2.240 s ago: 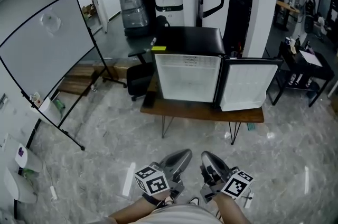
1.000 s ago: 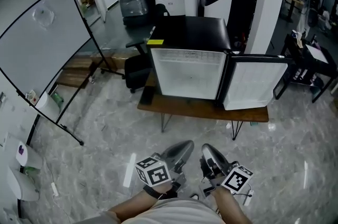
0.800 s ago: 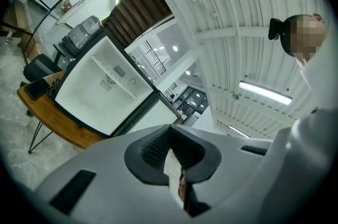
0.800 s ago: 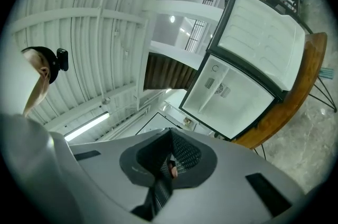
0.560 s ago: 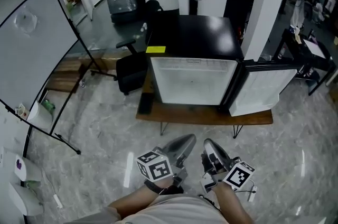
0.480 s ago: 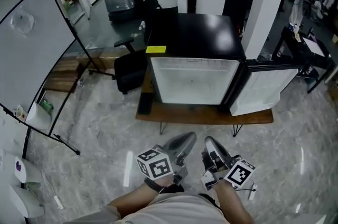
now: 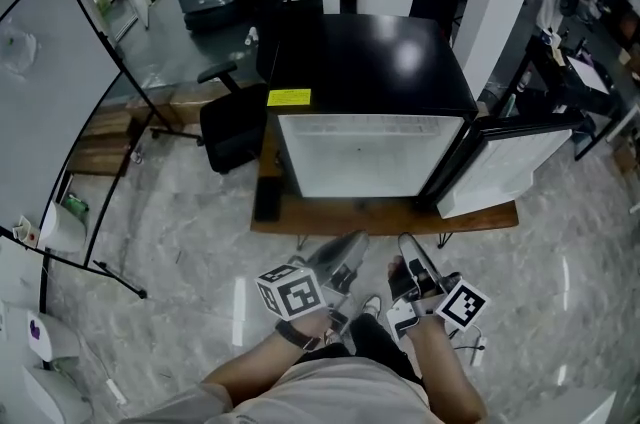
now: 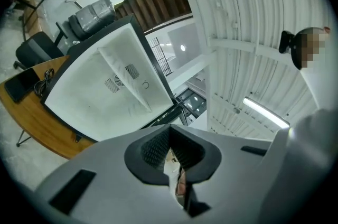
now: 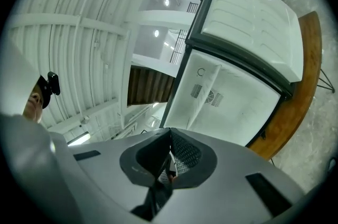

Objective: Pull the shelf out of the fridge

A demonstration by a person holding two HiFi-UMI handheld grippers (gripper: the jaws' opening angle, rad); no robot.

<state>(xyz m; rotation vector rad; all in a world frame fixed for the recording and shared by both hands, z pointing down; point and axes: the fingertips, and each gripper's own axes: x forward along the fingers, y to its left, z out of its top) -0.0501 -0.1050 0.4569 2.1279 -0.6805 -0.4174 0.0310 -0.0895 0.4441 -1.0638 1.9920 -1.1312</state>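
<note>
White and flat, the shelf [image 8: 125,76] spans the inside of the open black mini fridge [image 7: 370,62], well beyond both grippers. Left gripper [image 7: 352,242] and right gripper [image 7: 408,244] are closed tight and empty. Unopened, they would likely butt the shelf's edge, or clip the white door [image 7: 510,167] at right.

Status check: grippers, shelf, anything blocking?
Left gripper, right gripper shut, empty, short of fridge. Shelf inside, untouched. Door open, no obstruction seen.
</note>
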